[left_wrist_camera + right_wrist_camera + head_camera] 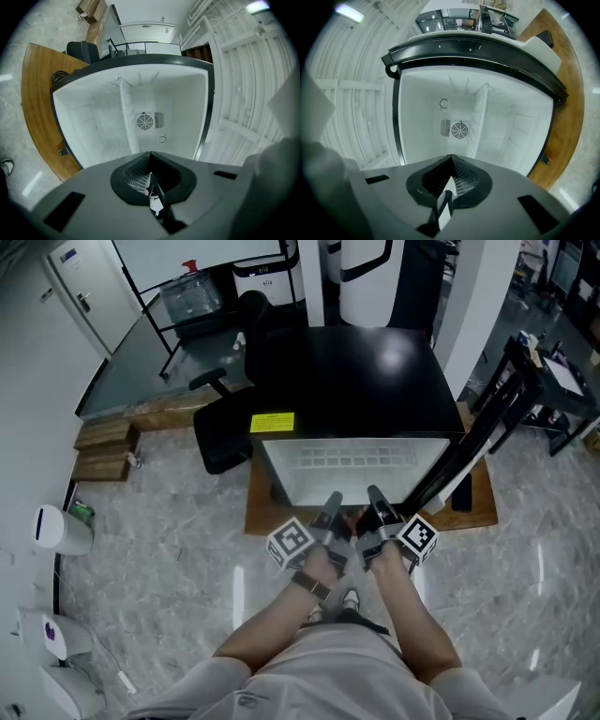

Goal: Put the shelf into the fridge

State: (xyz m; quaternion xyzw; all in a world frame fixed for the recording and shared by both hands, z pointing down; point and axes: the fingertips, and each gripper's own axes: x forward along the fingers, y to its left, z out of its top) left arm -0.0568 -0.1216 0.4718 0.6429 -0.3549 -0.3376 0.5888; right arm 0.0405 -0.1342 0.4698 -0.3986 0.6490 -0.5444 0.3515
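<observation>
My fridge (366, 381) fills the upper middle of the head view, black on top, its white inside open towards me. Its door (243, 103) stands swung wide, and its ribbed white inner face takes up the right side of my left gripper view. Under the fridge lies a wooden board (258, 517), showing at the lower left corner of the cabinet. A black office chair (220, 432) stands just beside the fridge, left of centre in the head view.

The shelf (126, 112) is inside the fridge. In both gripper views I see it edge-on as a thin white line crossing the cavity about halfway, reaching from the front opening to the back wall. On that back wall, near the middle of the frame, sits a small round fan grille (145, 122).

I hold both tongs close together, low in the middle of the head view, just in front of the open fridge. My left gripper (152, 183) has its jaws pressed together and grips nothing. My right gripper (448, 183) is likewise closed, with nothing between its jaws. Neither one touches the shelf.
</observation>
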